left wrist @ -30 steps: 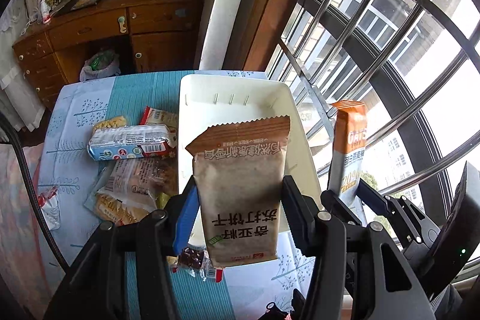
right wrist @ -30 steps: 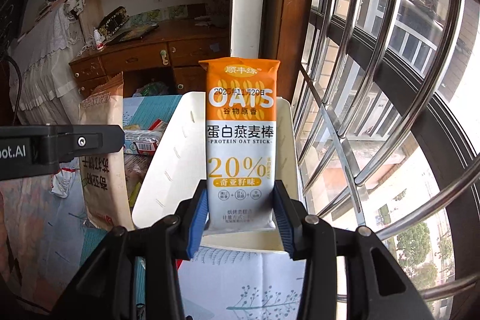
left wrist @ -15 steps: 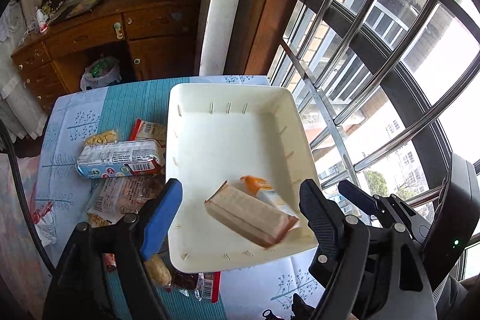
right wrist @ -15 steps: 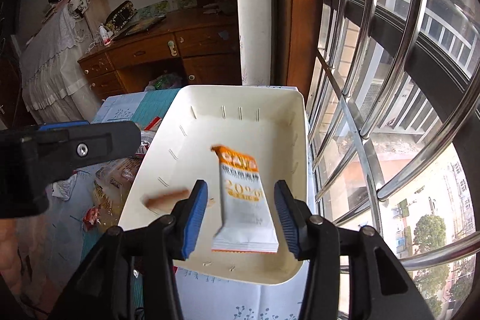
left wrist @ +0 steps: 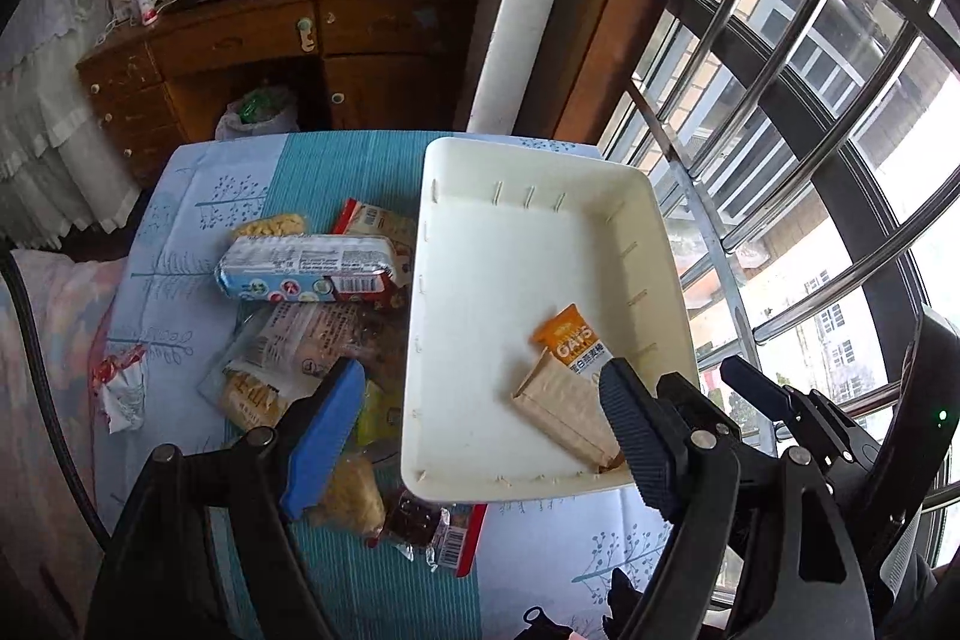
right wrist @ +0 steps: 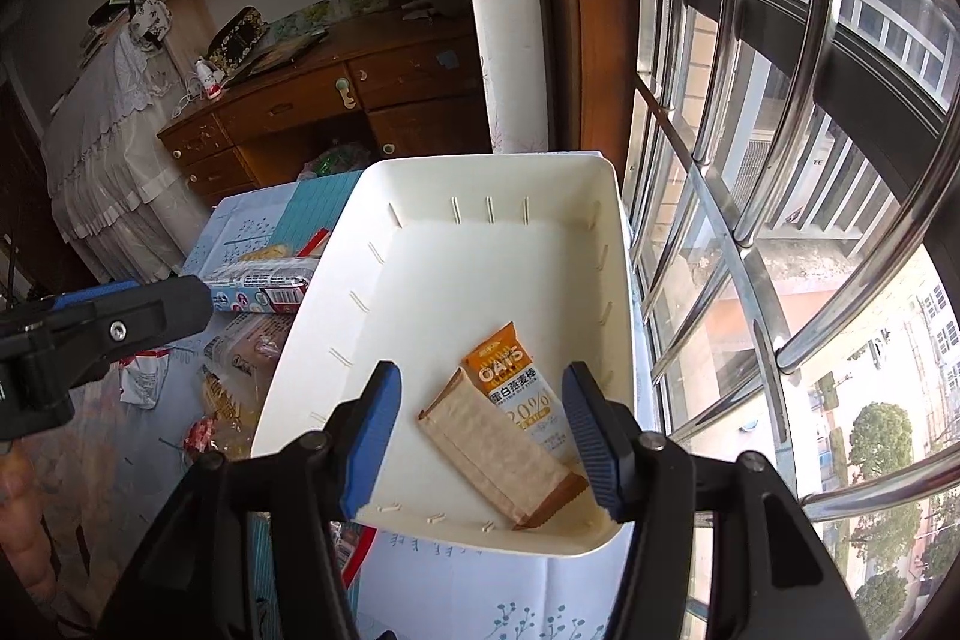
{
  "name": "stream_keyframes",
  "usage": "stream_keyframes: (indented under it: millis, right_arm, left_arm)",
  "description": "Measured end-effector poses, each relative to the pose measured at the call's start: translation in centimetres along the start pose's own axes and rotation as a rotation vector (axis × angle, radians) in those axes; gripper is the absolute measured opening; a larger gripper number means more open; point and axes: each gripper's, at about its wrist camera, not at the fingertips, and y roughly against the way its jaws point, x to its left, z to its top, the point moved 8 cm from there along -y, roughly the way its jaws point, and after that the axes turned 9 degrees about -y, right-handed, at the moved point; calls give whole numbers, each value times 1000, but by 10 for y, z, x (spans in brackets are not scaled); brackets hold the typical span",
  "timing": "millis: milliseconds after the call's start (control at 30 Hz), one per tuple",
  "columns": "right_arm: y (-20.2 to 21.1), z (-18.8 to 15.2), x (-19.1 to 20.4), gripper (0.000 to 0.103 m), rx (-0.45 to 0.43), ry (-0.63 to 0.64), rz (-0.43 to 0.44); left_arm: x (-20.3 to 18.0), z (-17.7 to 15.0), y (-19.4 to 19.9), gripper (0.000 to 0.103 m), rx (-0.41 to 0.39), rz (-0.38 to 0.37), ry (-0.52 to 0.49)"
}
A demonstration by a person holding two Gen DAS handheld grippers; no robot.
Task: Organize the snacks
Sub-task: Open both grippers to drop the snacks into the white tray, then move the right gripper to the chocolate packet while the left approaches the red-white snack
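Black left tool (left wrist: 480,418) and right tool (right wrist: 480,430) hang released and empty, the right having just widened, above a white tray (left wrist: 528,160) holding two snack packets (right wrist: 504,436). Beyond, loose snacks (left wrist: 300,274) crowd the desk (left wrist: 180,220); a careless reach could snag the tray's rim.

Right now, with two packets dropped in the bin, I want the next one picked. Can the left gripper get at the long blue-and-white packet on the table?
Probably yes. The left gripper is open and empty, and the blue-and-white packet lies on top of the pile beside the white bin, with nothing covering it.
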Motion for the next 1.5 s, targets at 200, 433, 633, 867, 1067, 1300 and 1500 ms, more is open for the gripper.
stream_keyframes:
  millis: [200,433,633,867,1067,1300,1500]
  right_arm:
    - [-3,-12,11,60,30,-13,31]
    - [-2,-29,27,60,46,-28,49]
    - [1,-43,40,68,57,-40,26]
    - [10,-55,56,80,44,-73,2]
    - [9,-69,65,82,48,-130,-28]
    - [3,-90,74,94,62,-219,-70]
    - [-13,-115,80,94,96,-327,-108]
  left_arm:
    - [25,-31,13,80,23,38,30]
    - [59,-64,31,80,39,59,66]
    - [91,-81,46,80,45,73,77]
    - [132,-89,56,80,61,86,76]
    - [161,-94,58,80,83,91,42]
    - [197,-100,52,80,125,93,-1]
    - [229,-107,37,80,172,99,-46]
